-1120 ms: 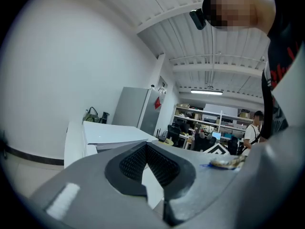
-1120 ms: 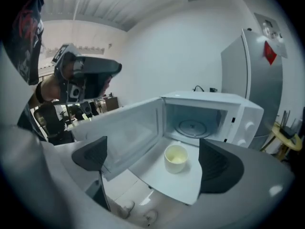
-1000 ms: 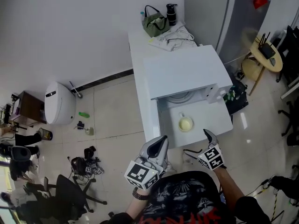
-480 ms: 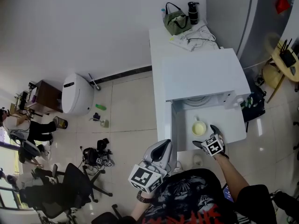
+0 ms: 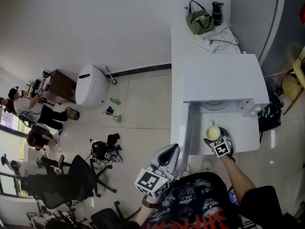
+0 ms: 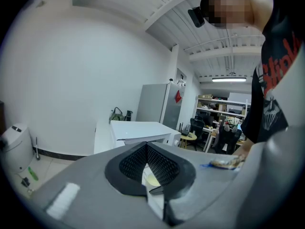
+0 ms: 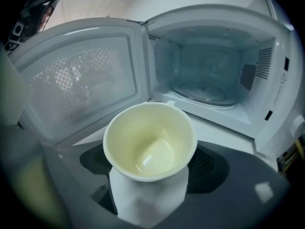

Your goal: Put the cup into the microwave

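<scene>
A pale yellow cup (image 5: 213, 131) (image 7: 150, 140) stands upright and empty on the white counter (image 5: 240, 136), in front of the open microwave (image 5: 224, 78). The microwave door (image 7: 81, 75) swings out to the left, and the cavity with its glass turntable (image 7: 205, 92) is bare. My right gripper (image 5: 214, 136) (image 7: 148, 175) reaches down over the cup with one jaw on each side of it. Its jaws are closing and stand close to the cup's wall. My left gripper (image 5: 171, 150) (image 6: 145, 149) is shut and empty, held low to the left of the counter.
At the counter's far end sit a green bag (image 5: 199, 20), a dark bottle (image 5: 217, 12) and a cloth with cables (image 5: 217, 38). On the floor to the left are a white appliance (image 5: 90, 85), scattered gear (image 5: 107, 149), an office chair (image 5: 71, 185) and people (image 5: 24, 106).
My right gripper has come down and forward from the counter's near edge to the cup, and its jaws now straddle it. The left gripper has barely moved.
</scene>
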`<action>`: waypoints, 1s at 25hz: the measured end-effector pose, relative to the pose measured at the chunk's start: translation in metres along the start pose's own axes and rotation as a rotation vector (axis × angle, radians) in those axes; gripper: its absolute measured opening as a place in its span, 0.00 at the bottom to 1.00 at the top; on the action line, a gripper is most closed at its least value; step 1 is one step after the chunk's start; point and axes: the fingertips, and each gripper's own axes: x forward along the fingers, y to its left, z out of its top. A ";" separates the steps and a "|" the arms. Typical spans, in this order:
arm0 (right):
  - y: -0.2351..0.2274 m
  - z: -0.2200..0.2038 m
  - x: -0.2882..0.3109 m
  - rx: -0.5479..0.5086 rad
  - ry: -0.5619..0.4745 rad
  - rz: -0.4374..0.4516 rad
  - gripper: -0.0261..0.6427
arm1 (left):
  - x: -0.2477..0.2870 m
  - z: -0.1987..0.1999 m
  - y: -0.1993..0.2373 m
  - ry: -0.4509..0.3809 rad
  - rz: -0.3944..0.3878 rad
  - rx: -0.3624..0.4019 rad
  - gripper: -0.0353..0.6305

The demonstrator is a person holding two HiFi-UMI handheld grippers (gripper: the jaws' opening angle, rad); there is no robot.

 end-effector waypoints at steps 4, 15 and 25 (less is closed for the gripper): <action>0.004 -0.001 -0.002 -0.029 0.019 0.011 0.69 | 0.000 -0.001 0.001 -0.002 -0.008 0.002 0.06; -0.008 -0.013 -0.056 0.013 -0.010 -0.030 0.69 | 0.016 -0.001 -0.018 0.004 -0.143 0.001 0.06; -0.043 0.040 -0.157 0.051 -0.169 -0.251 0.69 | 0.028 0.001 -0.052 0.011 -0.277 0.024 0.06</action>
